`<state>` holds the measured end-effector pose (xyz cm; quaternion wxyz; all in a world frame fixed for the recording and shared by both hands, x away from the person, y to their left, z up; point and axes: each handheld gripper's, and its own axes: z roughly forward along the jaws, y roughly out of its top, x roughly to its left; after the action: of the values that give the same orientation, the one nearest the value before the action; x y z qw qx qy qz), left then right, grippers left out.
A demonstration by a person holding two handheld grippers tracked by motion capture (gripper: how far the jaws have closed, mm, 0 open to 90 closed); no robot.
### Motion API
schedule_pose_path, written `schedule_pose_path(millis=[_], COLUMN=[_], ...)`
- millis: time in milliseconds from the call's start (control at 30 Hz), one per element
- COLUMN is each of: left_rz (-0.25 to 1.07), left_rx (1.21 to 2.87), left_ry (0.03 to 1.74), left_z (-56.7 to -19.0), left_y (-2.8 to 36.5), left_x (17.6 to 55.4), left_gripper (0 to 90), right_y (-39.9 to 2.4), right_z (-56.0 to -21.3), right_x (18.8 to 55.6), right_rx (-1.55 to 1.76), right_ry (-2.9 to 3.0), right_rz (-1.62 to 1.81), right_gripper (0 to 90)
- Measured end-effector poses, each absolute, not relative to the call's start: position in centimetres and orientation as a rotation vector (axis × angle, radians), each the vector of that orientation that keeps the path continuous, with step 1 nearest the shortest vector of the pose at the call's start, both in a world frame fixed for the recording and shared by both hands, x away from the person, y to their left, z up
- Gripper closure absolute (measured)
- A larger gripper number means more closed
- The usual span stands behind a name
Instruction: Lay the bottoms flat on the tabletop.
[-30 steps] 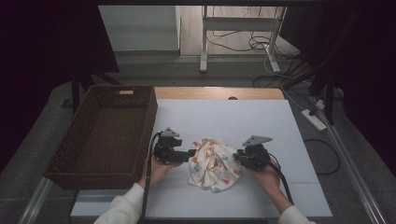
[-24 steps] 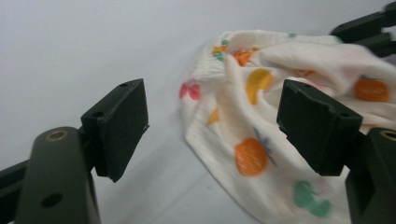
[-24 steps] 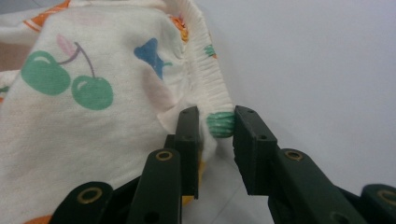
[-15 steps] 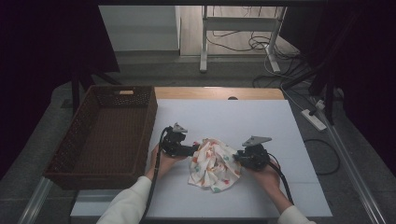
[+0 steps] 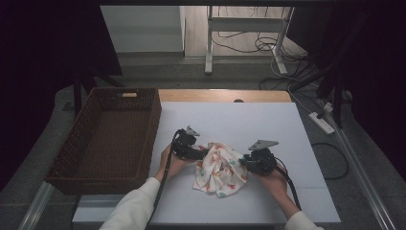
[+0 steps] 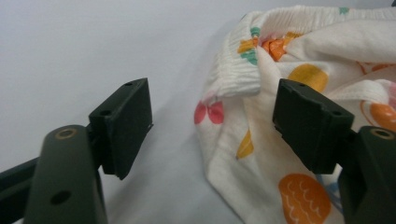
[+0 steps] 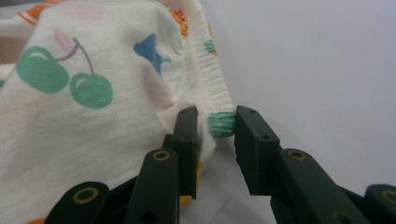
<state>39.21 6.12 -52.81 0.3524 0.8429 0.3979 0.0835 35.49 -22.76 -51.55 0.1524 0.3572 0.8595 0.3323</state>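
Garment: a small cream garment point(image 5: 220, 168) printed with fruit lies bunched on the white desk point(image 5: 287, 129), near the front edge, between the two hands and just right of the basket.
Basket: a brown wicker basket point(image 5: 72, 158) sits at the desk's left side, open-topped, well clear of the cloth.
Left gripper: the left gripper point(image 5: 195, 152) is right at the garment's left edge, and in the left gripper view point(image 6: 212, 123) its fingers point(image 6: 122, 126) are spread. One pad stands over bare desk, the other is right against the folds, and the ribbed hem point(image 6: 236, 77) hangs in the gap between them, not yet pinched.
Closing: those fingers have just been narrowing, with the hem already between them but no pad pressing it from both sides.
Key relation: the hem runs away from the left fingers, roughly along their own line, so a short push forward should seat it deeper before the squeeze. That's my read.
Right gripper: the right gripper point(image 5: 245, 163) is at the garment's right edge, and in its own view point(image 7: 217, 140) its fingers point(image 7: 187, 140) are pinching the gathered waistband, a green-printed fold point(image 7: 220, 123) caught between the pads.
Nearer hand: both are at the cloth, but only the right one has it.
Change: against the earlier high views, the left hand has slid in toward the cloth and a little lower, while the right hand sits where it was.
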Motion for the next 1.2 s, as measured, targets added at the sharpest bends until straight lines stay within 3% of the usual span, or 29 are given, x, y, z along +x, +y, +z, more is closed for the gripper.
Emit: schedule_pose_path(millis=[333, 600, 1000, 1200], left_rz=[0.218, 0.131, 0.094, 0.090], left_rx=[2.246, 2.212, 2.180, 2.170], left_ry=[0.990, 0.997, 1.021, 1.016], left_z=[-53.2, -53.3, -53.2, -53.1], left_y=[5.1, 5.8, 6.5, 6.5], left_x=[39.3, 39.3, 39.0, 38.9], left_gripper=[46.7, 83.6, 86.0, 85.9], right_y=[-22.9, -22.9, -23.3, -23.1], right_z=[-51.5, -51.5, -51.5, -51.9], right_x=[35.5, 35.4, 35.5, 35.8], right_rx=[1.035, 1.035, 1.037, 1.072], right_ry=[2.464, 2.466, 2.462, 2.447], right_rz=[0.964, 0.966, 0.961, 0.969], right_gripper=[68.8, 68.3, 67.0, 53.1])
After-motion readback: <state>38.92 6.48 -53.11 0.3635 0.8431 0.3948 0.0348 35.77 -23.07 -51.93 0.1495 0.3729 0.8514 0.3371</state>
